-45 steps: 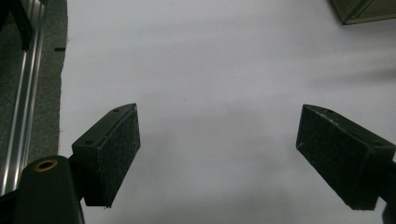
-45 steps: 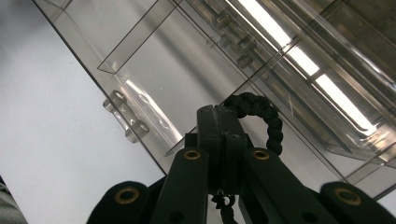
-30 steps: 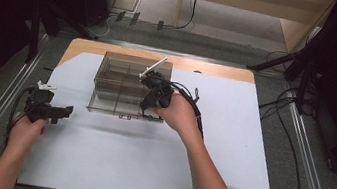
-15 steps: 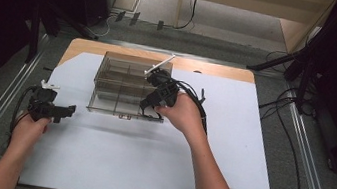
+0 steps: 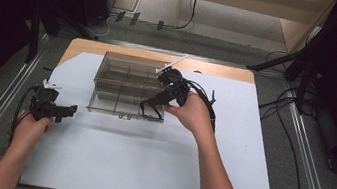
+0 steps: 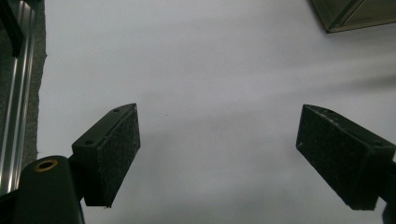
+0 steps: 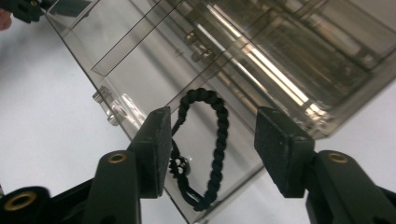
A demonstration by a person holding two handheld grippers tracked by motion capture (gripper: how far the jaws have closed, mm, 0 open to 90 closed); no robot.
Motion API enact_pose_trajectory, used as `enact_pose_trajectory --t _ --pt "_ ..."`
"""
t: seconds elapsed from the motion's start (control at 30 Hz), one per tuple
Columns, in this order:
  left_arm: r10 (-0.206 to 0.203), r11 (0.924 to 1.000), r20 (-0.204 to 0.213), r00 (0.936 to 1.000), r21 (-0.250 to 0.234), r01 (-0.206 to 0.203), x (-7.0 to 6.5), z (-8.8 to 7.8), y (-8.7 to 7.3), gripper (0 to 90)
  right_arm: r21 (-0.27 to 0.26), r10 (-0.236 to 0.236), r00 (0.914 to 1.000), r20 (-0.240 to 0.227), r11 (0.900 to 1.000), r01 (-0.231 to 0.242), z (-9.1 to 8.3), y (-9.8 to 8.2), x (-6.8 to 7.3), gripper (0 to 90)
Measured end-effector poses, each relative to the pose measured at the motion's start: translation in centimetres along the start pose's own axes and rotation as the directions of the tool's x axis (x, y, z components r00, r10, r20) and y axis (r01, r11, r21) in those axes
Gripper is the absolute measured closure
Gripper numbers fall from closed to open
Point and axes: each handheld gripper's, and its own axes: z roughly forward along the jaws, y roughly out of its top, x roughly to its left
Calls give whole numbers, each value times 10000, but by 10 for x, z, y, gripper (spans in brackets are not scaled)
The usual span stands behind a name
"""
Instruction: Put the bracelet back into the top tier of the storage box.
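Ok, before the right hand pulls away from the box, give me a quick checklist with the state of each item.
1. Black braided bracelet lies inside the clear compartment box, in the corner compartment: ok.
2. Right tongs let go: ok, jaws have just been opening, the bracelet is seen between them, pads not pressing on it.
3. Bracelet fully free of the near pad: cannot tell.
4. Left tongs open, nothing between them, over the white sheet: ok.
5. Box flat on the sheet: ok.
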Motion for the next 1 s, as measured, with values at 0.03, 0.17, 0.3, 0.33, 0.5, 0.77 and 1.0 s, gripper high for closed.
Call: enact_pose_trajectory --t 0.03,0.17,0.3,0.33,0.5,0.77,1.0 --pt "5 10000 4 10000 0 -5 0 0 1 149 -124 24 10000 7 9999 -24 -4 -2 -3 457" --pt "61 10000 31 10000 10 -61 -2 1 1 148 -291 97 9999 119 9995 -94 -9 -6 -9 440" --pt "95 10000 72 9999 26 -95 -3 3 3 148 -689 413 9982 429 9969 -383 -21 -14 -18 401" --pt "123 9999 78 9999 44 -124 -4 3 3 149 -755 476 9979 430 9962 -442 -22 -15 -21 389" --pt "186 9998 123 9998 57 -186 -5 5 5 149 -1062 718 9954 628 9922 -648 -30 -21 -28 336" --pt "163 9999 174 9997 38 -163 -6 5 6 148 -1332 1141 9883 1017 9860 -1001 -37 -36 -47 275" --pt "137 9999 196 9997 -13 -137 -6 5 6 149 -1478 1509 9836 990 9797 -1354 -43 -49 -65 224"
